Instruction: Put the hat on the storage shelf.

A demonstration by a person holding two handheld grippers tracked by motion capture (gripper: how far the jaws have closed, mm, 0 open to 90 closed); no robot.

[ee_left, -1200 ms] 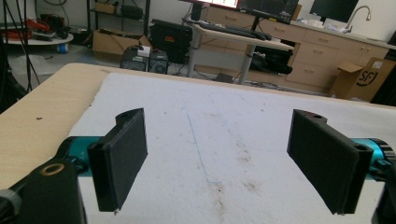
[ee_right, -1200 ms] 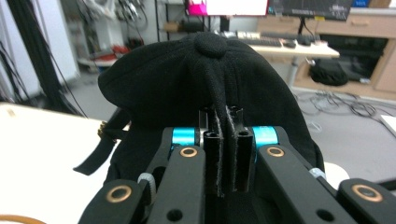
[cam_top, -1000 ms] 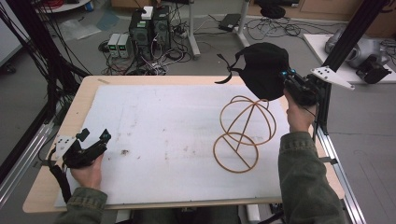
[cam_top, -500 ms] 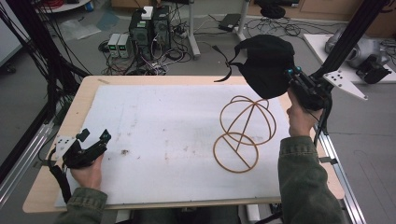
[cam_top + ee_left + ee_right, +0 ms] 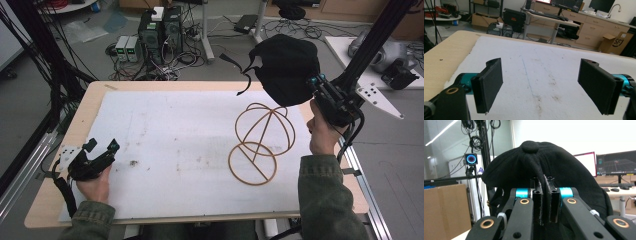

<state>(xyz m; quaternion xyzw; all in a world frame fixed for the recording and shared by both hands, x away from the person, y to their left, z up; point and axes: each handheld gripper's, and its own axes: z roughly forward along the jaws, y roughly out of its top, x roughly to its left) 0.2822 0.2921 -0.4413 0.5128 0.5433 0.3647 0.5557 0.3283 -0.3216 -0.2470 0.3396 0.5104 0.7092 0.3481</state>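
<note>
Holding black cap (image 5: 287, 67) in my right gripper (image 5: 322, 95), jaws clamped on fabric, raised above wire stand (image 5: 262, 142); my left gripper (image 5: 97, 155) rests on white mat (image 5: 175, 135), jaws apart

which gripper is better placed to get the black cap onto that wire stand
Right. The right gripper is already shut on the black cap, held above the wire stand. The left gripper sits open at the table's near left corner.
</note>
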